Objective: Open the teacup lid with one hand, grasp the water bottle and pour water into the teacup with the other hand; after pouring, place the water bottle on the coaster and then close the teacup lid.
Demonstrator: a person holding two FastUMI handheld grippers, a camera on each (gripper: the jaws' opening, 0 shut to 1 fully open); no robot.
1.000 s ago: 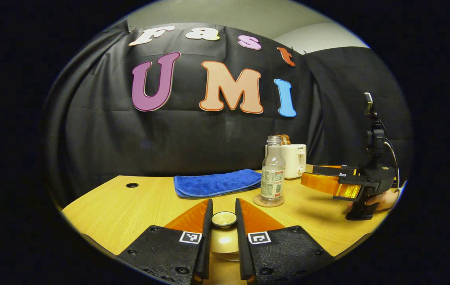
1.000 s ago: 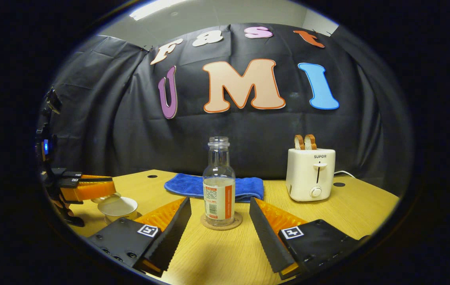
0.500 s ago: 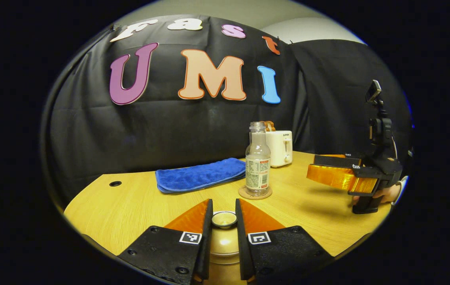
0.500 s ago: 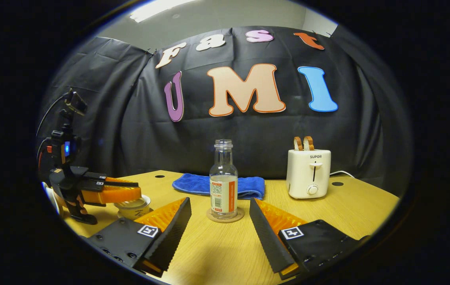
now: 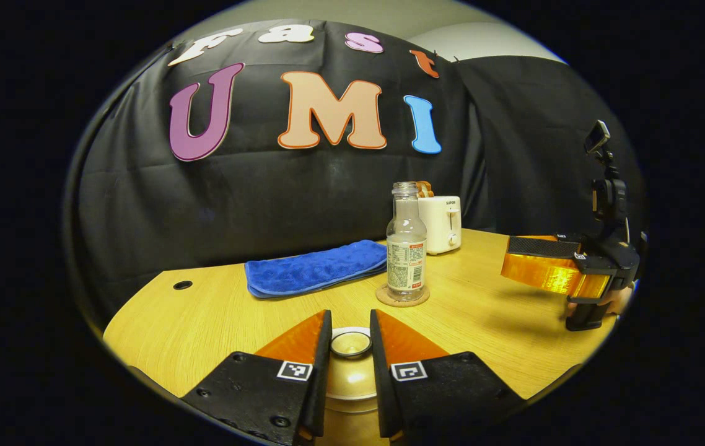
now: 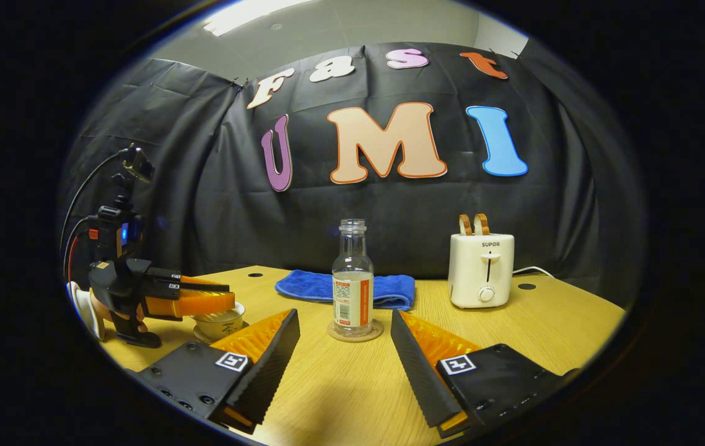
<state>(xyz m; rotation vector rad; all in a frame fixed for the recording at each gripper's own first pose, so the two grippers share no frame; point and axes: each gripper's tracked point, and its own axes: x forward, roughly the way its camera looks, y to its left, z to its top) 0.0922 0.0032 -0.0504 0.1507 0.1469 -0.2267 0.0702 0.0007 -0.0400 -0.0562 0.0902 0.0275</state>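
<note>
On my left, my left gripper (image 5: 350, 337) is clenched on the knob (image 5: 350, 342) of the teacup lid (image 5: 350, 378), one finger pressing either side. From my right gripper view that lid sits on the teacup (image 6: 218, 322), or just above it — I cannot tell whether it is fully seated. If I let go with the lid off-centre, it could tip or slide off the rim, and a sideways tug on the pinched knob could drag the cup across the wooden table (image 6: 352, 390).

Ahead of my right gripper (image 6: 344, 337), well beyond the fingertips, the water bottle (image 6: 352, 279) stands upright and uncapped on its cork coaster (image 6: 355, 331), water low inside, a blue towel (image 6: 383, 291) behind it. These jaws are spread wide and grip nothing. Swinging them carelessly forward could knock the open bottle over and spill it. Farther right stands a white toaster (image 6: 481, 269) holding toast (image 6: 473, 224), well clear of both jaws.
</note>
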